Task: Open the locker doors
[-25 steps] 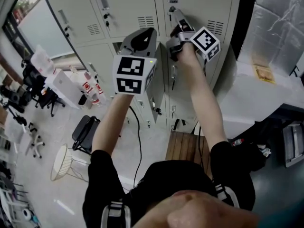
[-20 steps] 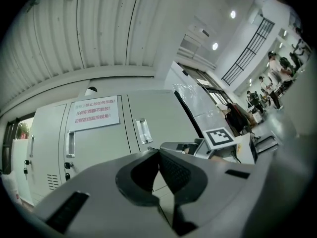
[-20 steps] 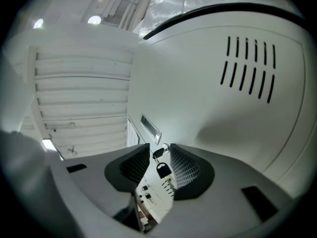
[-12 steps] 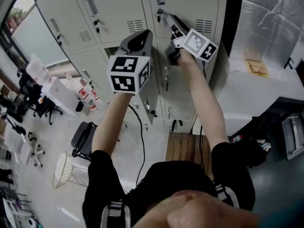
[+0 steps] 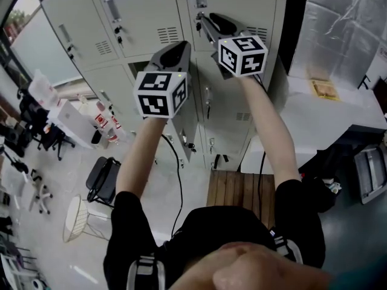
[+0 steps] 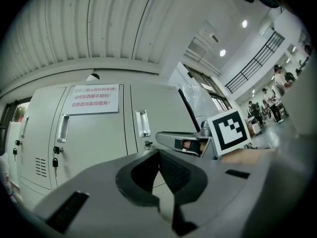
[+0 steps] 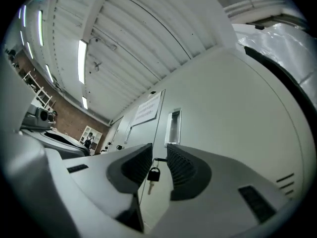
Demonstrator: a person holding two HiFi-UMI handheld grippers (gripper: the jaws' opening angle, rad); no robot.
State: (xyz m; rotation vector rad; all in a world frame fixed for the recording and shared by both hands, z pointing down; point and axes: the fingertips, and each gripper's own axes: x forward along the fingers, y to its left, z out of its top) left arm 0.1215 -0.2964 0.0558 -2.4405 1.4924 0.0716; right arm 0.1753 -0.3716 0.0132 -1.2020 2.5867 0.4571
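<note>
We are closing the right gripper point(image 7: 159, 155), jaws parted, round the black-headed key point(image 7: 153, 174) at twelve o'clock in the grey metal locker door point(image 7: 223, 113). Pinching and turning likely follow. The left gripper point(image 6: 159, 157) is idling, jaws together.

Locker doors point(image 5: 142, 17) wall me in ahead, key point(image 7: 153, 174) dangling off one lock, tabletop point(image 5: 326, 122) crowding my right, room to my left.

Slatted wooden bench point(image 5: 233, 189) at lower centre, black cable point(image 5: 179, 180) trailing just left of it. Black chair point(image 5: 101, 175), white wire basket point(image 5: 77, 212) at lower left. White table point(image 5: 326, 116) at right, yellow paper point(image 5: 323, 89) on top. Plastic sheeting point(image 5: 341, 32) upper right.
</note>
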